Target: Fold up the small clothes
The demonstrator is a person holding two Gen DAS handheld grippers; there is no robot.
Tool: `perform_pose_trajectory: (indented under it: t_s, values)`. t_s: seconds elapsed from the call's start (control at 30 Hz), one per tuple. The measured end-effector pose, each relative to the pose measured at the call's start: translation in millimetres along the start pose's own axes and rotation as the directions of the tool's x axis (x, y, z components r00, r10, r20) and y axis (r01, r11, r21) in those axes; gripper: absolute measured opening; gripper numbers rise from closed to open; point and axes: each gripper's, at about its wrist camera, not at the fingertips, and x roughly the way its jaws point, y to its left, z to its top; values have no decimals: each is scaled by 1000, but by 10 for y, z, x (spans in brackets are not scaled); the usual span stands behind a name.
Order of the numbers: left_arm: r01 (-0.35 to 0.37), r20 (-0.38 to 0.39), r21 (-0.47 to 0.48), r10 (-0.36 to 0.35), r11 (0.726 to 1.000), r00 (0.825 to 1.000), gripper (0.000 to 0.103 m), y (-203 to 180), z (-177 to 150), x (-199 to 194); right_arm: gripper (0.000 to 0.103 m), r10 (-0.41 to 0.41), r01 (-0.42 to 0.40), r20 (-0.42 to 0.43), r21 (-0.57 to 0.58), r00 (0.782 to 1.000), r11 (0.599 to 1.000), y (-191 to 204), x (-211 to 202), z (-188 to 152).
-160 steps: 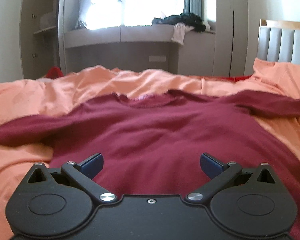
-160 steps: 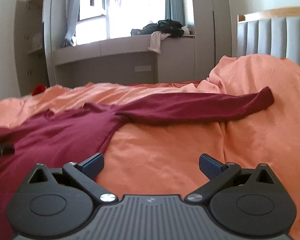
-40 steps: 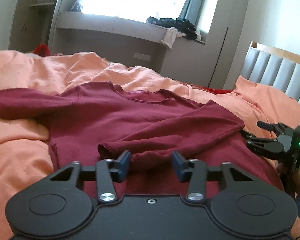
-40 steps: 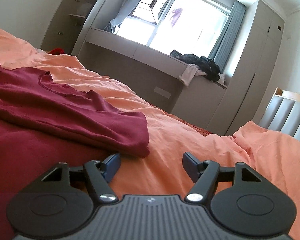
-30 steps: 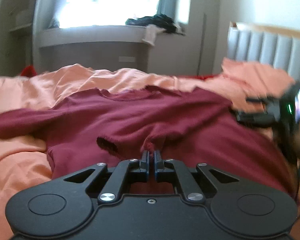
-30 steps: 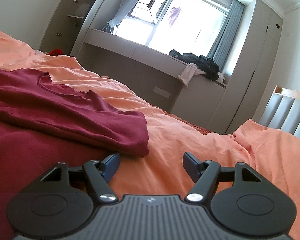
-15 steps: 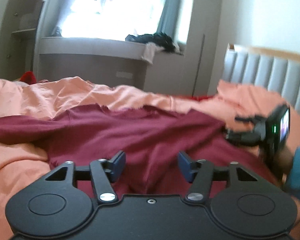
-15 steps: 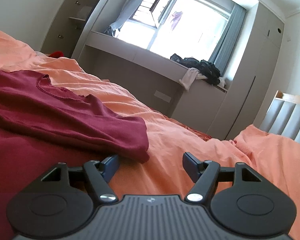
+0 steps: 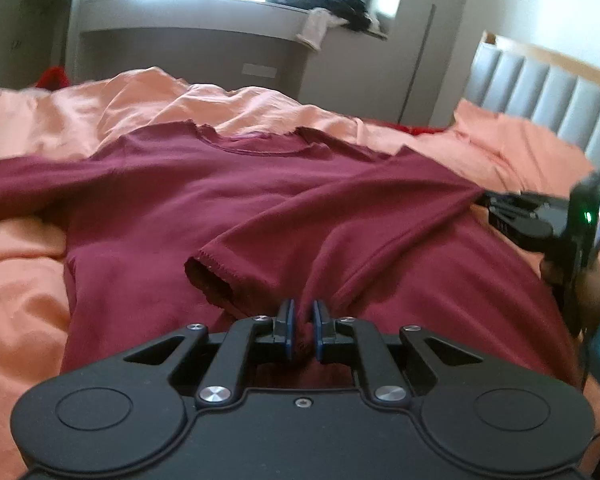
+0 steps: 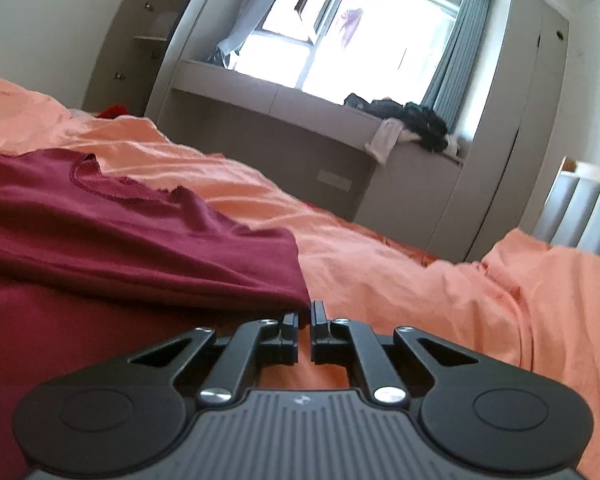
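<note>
**Now both ends of the folded sleeve are pinched**

Here the dark red long-sleeved cotton shirt (image 9: 148,216) lies chest-up on the rumpled orange bed cover (image 9: 20,280), its collar at twelve o'clock in the left wrist view. One sleeve is laid across the chest. The left gripper (image 9: 301,330) has its blue-padded fingers (image 9: 286,328) clamped on a bunch of that sleeve's fabric close to the frayed cuff (image 9: 210,276), probably to pull the sleeve flat. The right gripper (image 10: 305,330), seen at three o'clock from the left camera, has its fingers drawn together at the shirt's folded shoulder edge (image 10: 288,276); whether cloth sits between them I cannot tell. It likely anchors the fold. The other sleeve trails toward nine o'clock, unfolded.
</note>
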Motion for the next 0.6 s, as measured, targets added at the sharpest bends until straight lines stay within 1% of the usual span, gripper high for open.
perform_pose_trajectory:
  t_s: [0.1,0.13,0.17,0.23,0.27,0.3,0.33,0.37,0.43,0.47,0.5,0.53,0.6]
  values:
    - [-1,20,2,1,1000,1000,13,18,-27,-19,6,10,-10,-21,-4,1000,1000,27,29,-19]
    - [1,28,-9,0,1000,1000,17,33,-30,-31,6,15,-15,-22,2,1000,1000,18,20,-18]
    - [6,38,-29,-5,1000,999,22,58,-31,-54,11,24,-24,-26,10,999,1000,-3,3,-15]
    - [29,63,-76,-25,997,998,45,111,-22,-130,21,27,-26,-38,24,999,999,-36,-46,-17]
    - [37,80,-101,-29,994,996,51,141,-15,-173,32,30,-29,-38,28,999,999,-50,-84,-17]
    - [34,99,-122,-22,992,995,64,160,-6,-223,40,33,-32,-37,31,999,999,-56,-124,-12]
    - [17,124,-141,1,990,992,74,187,4,-289,43,40,-39,-36,33,999,999,-69,-179,-7]
    - [0,145,-152,23,988,989,76,210,12,-350,47,41,-39,-35,35,999,999,-72,-233,4]
    - [-33,179,-164,63,986,982,83,267,44,-470,57,40,-39,-36,46,999,998,-66,-350,41]
    - [-55,195,-172,89,984,977,86,309,63,-537,67,44,-42,-29,56,999,998,-63,-419,61]
    - [-82,209,-184,120,980,971,91,353,79,-600,73,46,-44,-18,66,999,997,-59,-490,86]
    - [-122,226,-202,167,972,960,97,421,93,-674,75,46,-46,-5,76,999,996,-47,-562,117]
    - [-198,242,-235,254,952,936,102,548,109,-789,87,61,-64,27,106,998,992,-31,-708,176]
